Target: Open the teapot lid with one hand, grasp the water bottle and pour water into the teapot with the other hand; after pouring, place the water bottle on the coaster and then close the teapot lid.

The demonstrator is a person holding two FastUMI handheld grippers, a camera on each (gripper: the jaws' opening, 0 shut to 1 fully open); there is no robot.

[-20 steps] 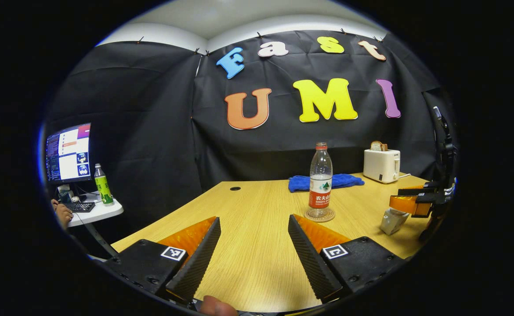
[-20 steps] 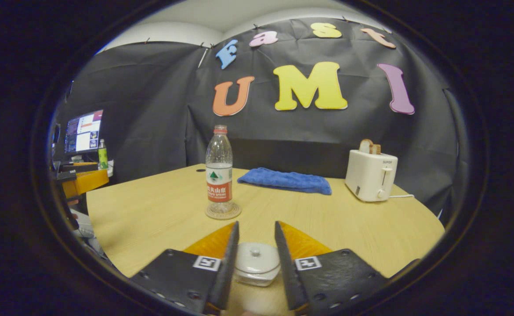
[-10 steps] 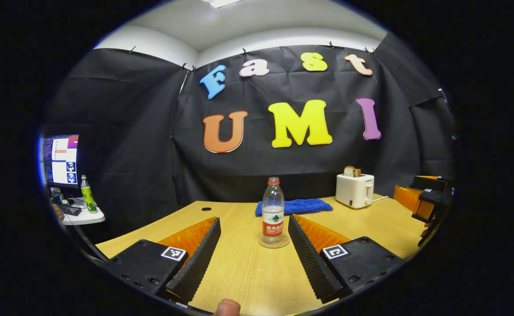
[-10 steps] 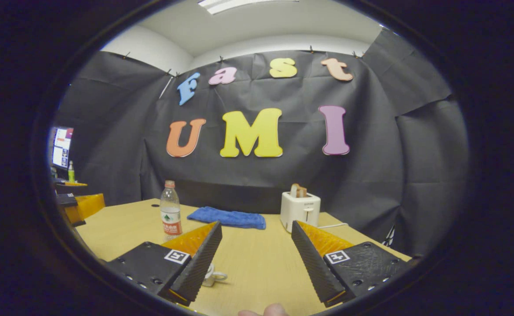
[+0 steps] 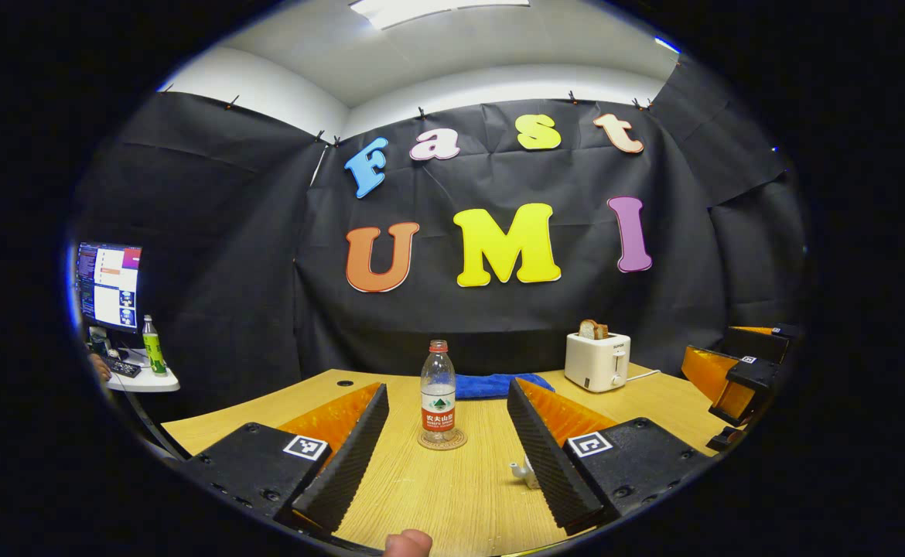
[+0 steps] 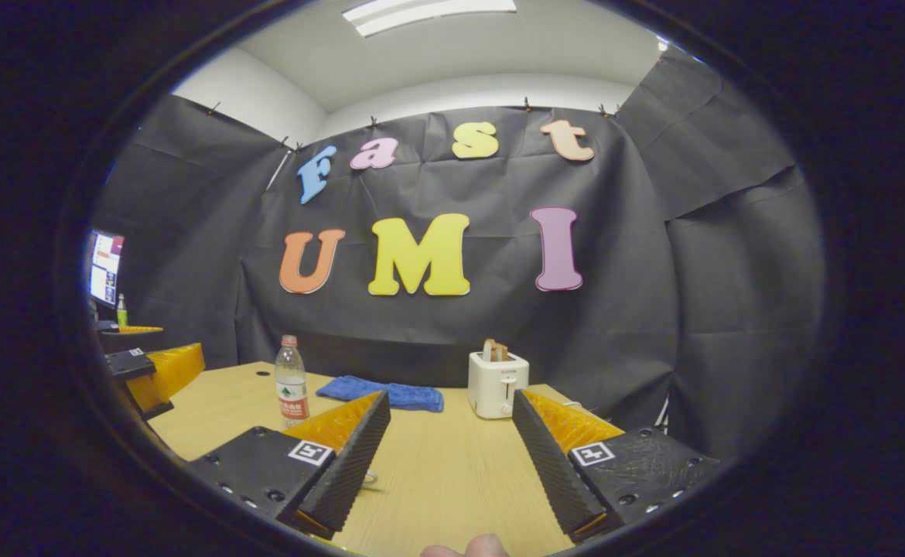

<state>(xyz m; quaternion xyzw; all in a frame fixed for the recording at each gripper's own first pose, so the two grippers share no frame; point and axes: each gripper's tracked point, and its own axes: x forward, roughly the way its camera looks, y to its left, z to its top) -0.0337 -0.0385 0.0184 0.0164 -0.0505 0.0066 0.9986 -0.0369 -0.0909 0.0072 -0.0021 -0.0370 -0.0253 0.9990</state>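
The water bottle [image 5: 438, 391] was seen upright on its coaster [image 5: 442, 442] mid-desk [image 5: 452, 495], both the left tool [image 5: 445, 456] and right tool [image 6: 449, 456] held released and empty, seemingly because pouring was done

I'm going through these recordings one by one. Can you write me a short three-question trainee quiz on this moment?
1. True or false: the water bottle stands upright on the coaster.
2. Multiple choice: what sticks out of the top of the toaster? A) a slice of bread B) a spoon C) nothing
3. Fill in: in the left gripper view, the blue towel lies ___ the water bottle, toward the wall.

Key
1. True. The bottle is capped, and neither the left gripper nor the right gripper touches it; both are open.
2. A.
3. Behind. It lies flat on the table.
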